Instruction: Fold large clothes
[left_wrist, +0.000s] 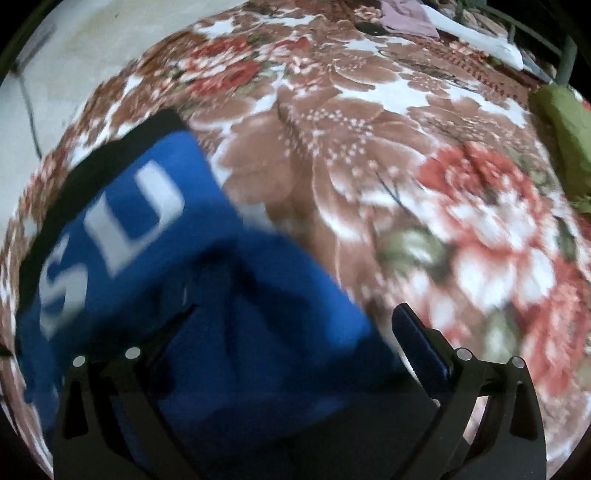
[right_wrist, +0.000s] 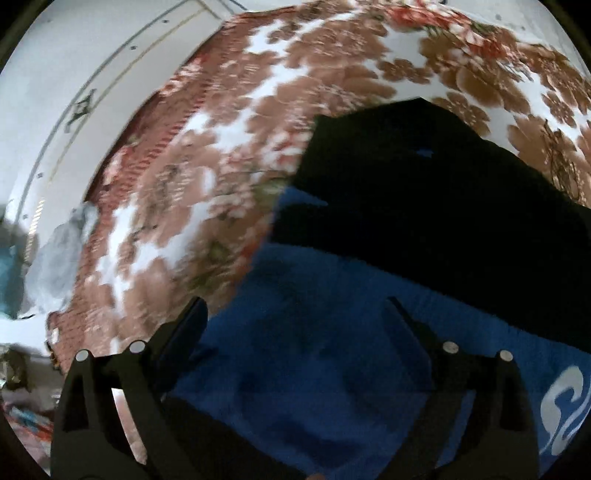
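Garment: blue sweatshirt (left_wrist: 207, 280) with white lettering and a black panel (right_wrist: 424, 192); it lay on the bed's floral blanket (left_wrist: 369, 147), bunched beneath both grippers; both views were motion-blurred.
Left gripper (left_wrist: 295, 321): jaws stood apart; blue cloth filled the gap between them, covering the left finger; whether any was pinched could not be told.
Right gripper (right_wrist: 295, 310): jaws stood apart over blue fabric; no clamp evident.
Handling, judged: thick, fleecy knit; soft and limp, moderately heavy for cloth; likely to sag and drag on the blanket; not fragile, not slippery.
Hold points, judged: opposite corners of a hem or a folded edge, one per gripper; a deep bite through all layers.
Background: green cloth (left_wrist: 565, 140) at the bed's far edge.
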